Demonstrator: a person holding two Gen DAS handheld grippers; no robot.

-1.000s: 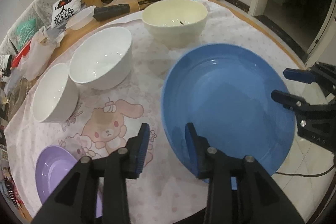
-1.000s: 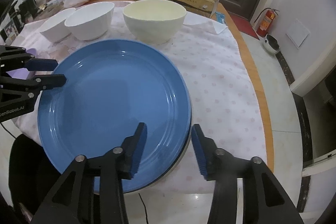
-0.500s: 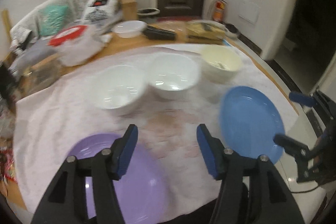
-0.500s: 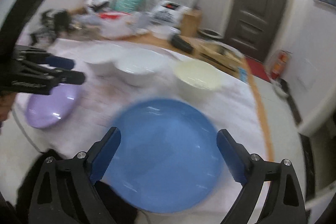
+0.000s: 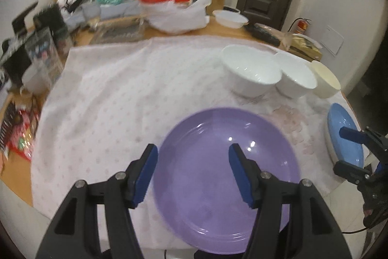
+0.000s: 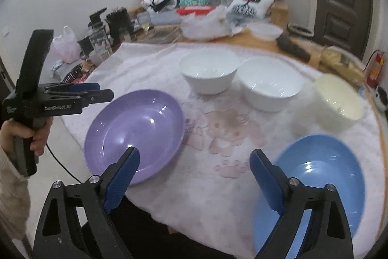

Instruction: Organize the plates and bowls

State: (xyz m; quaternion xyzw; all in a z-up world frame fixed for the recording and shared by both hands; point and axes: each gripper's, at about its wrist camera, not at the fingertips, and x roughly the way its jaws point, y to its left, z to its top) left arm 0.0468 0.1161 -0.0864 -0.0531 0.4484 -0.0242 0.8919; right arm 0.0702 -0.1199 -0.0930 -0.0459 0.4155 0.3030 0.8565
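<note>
Both tools swung off the blue plate; left tool hung spread, empty, over the purple plate, right tool likewise released. Glossy, likely slippery: pinch its near rim.

purple plate: glossy, smooth. blue plate: glossy. white bowls: shiny glazed look. tablecloth: matt cloth, pink print. table edge: wood. gripper pads: blue, ribbed.
</note>
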